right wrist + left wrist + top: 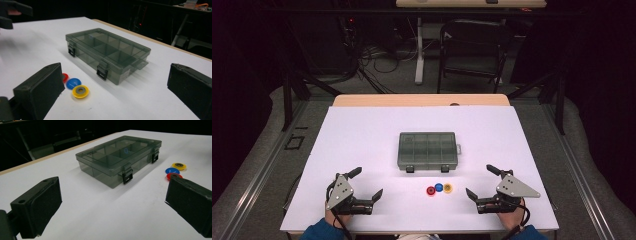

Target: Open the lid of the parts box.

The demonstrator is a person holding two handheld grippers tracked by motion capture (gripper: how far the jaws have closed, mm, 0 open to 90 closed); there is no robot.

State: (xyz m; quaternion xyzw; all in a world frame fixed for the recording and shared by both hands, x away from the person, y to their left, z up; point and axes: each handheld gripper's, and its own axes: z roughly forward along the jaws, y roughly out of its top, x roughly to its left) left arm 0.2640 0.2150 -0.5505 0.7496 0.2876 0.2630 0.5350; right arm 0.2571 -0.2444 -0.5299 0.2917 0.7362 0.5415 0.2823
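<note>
Left gripper [366, 184] (jaws wide) on white tabletop [362, 135], dark rm.

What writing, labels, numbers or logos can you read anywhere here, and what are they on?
No readable text anywhere.
Box lid: a small round blue mark, too blurred to read.
Box front wall: a pale sticker-like patch, too small to read.
Red, blue and yellow discs: no lettering visible.

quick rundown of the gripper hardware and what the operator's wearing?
Two matching handheld units: left gripper and right gripper, black bodies with two blocky black jaws faced with flat pads. Each carries a grey three-cornered plate with small dark holes on top. A black cable loops by the right wrist. Blue sleeves at both forearms.
</note>
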